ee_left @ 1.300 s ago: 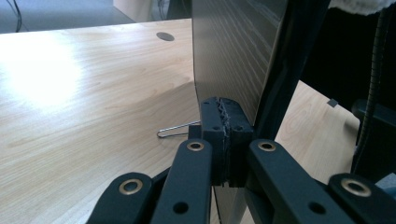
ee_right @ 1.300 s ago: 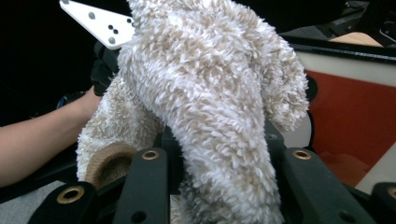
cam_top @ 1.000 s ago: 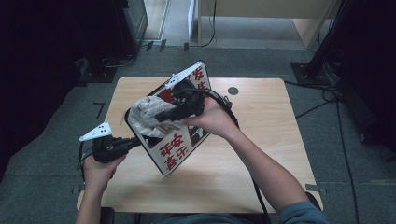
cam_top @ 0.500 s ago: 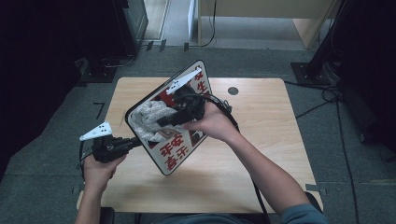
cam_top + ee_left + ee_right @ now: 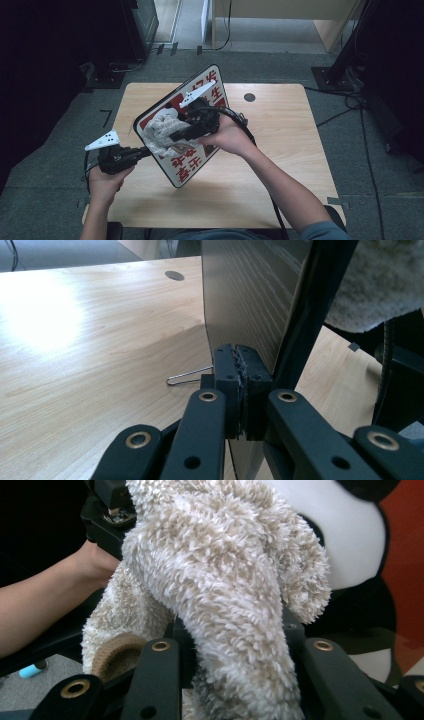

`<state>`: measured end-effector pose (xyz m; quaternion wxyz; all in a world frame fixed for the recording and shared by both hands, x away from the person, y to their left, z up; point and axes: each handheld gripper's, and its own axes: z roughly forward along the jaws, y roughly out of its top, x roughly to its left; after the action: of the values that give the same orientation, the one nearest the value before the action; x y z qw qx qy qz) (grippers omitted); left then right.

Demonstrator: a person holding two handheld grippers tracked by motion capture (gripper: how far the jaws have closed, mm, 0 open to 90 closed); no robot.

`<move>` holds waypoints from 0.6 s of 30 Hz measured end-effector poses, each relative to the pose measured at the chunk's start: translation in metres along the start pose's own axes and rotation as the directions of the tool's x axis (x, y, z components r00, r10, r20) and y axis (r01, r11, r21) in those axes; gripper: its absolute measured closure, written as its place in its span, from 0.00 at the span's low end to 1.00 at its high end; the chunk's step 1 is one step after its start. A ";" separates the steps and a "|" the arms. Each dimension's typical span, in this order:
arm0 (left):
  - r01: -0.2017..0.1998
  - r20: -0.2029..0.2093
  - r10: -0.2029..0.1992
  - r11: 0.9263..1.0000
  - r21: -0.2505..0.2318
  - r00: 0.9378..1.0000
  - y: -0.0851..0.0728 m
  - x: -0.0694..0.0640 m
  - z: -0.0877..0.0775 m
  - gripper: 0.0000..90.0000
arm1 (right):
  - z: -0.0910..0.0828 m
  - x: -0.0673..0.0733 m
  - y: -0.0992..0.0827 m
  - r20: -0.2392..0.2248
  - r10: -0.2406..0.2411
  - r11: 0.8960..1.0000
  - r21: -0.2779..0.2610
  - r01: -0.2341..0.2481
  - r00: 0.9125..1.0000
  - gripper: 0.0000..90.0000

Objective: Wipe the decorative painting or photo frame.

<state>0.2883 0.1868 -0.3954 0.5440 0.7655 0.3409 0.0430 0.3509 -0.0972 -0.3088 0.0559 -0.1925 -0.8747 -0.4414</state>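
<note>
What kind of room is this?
Probably a lab or workroom: a plain wooden table on grey carpet, loose cables on the floor, and dark equipment stands around it.

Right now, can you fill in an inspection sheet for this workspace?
Surface: wooden table, round hole.
Job's things: sign board tilted on edge; fluffy cloth pressed on its face.
Clutter: wire clip on the table.
Grippers: left tongs shut on the sign board's edge; right tongs shut on the fluffy cloth.
Cables: black cable trailing from the right tongs.
Surroundings: grey carpet, dark stands.
</note>
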 end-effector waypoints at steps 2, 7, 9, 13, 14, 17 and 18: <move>0.000 0.000 0.000 1.000 -0.002 1.000 0.000 0.000 0.000 0.99 | 0.001 0.000 -0.002 0.000 0.003 1.000 0.000 -0.003 1.000 0.73; 0.002 0.002 -0.002 1.000 -0.001 1.000 0.000 0.000 0.000 0.99 | 0.004 0.000 -0.007 -0.007 0.001 1.000 0.004 -0.001 1.000 0.73; 0.003 0.001 -0.003 1.000 -0.002 1.000 0.000 0.000 0.000 0.99 | 0.004 0.000 -0.009 -0.006 0.005 1.000 0.009 -0.005 1.000 0.73; 0.004 0.003 -0.004 1.000 -0.003 1.000 0.000 0.000 0.000 0.99 | 0.007 -0.001 -0.014 -0.008 0.012 1.000 0.011 -0.012 1.000 0.73; 0.004 0.003 -0.004 1.000 -0.003 1.000 0.000 0.000 0.000 0.99 | 0.007 -0.001 -0.015 -0.007 0.008 1.000 0.012 -0.008 1.000 0.73; 0.004 0.006 -0.004 1.000 -0.003 1.000 0.000 0.000 0.000 0.99 | 0.009 0.000 -0.020 -0.001 0.012 1.000 0.005 -0.012 1.000 0.73; 0.004 0.005 -0.004 1.000 -0.002 1.000 0.000 0.000 -0.001 0.99 | 0.009 0.000 -0.021 -0.004 0.009 1.000 0.004 -0.009 1.000 0.73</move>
<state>0.2880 0.1869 -0.3948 0.5460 0.7643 0.3408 0.0404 0.3437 -0.1013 -0.3304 0.0600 -0.1957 -0.8746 -0.4395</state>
